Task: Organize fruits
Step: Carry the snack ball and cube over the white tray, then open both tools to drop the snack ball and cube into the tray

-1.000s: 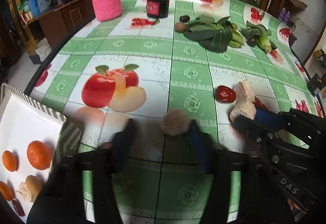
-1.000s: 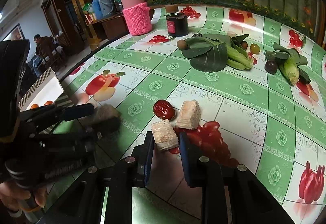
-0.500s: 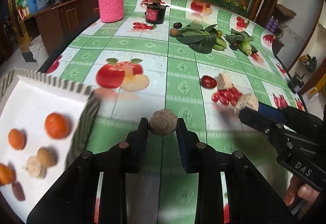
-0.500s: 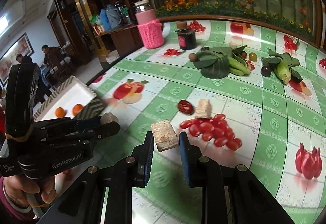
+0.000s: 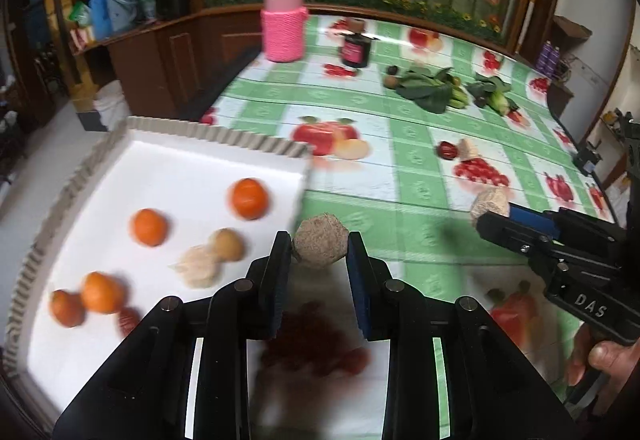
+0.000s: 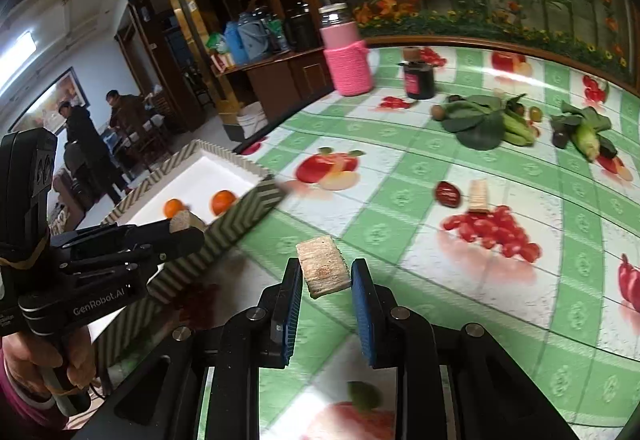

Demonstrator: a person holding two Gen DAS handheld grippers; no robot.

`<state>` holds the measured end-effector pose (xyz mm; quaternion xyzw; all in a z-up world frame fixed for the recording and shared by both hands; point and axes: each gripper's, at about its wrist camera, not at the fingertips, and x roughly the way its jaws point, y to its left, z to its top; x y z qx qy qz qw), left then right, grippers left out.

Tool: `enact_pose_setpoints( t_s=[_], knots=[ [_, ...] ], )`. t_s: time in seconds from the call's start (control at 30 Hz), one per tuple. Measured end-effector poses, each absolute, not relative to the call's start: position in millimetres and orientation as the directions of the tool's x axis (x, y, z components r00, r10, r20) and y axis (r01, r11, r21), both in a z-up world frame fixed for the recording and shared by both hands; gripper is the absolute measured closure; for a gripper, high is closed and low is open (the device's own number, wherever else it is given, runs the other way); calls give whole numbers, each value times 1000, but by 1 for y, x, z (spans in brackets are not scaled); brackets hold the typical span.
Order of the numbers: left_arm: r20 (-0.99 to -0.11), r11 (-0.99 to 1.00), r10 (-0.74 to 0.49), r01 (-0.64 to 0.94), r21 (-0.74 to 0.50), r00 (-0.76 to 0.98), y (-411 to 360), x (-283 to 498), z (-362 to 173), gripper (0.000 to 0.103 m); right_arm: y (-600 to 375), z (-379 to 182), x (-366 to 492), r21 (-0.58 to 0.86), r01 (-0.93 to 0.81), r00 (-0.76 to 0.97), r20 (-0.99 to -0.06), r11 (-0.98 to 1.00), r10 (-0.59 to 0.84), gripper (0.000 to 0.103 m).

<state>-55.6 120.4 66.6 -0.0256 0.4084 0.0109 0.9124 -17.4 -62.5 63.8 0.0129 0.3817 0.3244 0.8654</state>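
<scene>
My left gripper is shut on a round tan fruit piece, held just past the near right corner of the white tray with the zigzag rim. Inside the tray lie several oranges, two tan pieces and a red date. My right gripper is shut on a tan ridged block above the green checked cloth, right of the tray. It also shows in the left wrist view, the right gripper with its block. A red date and another tan block lie on the table.
A pink knitted jar and a dark jar stand at the far side. Leafy greens, corn and small dark fruits lie at the far right. The table edge runs behind the tray. Two people stand in the room beyond.
Both grippers have risen and moved left toward the tray, each still holding its piece. The tray now fills the left of the left wrist view; the date and block lie farther off.
</scene>
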Motion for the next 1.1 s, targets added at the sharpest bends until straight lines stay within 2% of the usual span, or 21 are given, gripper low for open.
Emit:
enact_pose_setpoints(
  t_s=[0.57,1.1],
  knots=[
    [-729,977,159,-213,18,666,203,-111,67,76,26,79,-45,239,-685,419,-645,689,640,79],
    [-768,965,167,-262,-1,619,239,-142,49,76,107,67,-48,222,-783,292,-694,582,658,79]
  ],
)
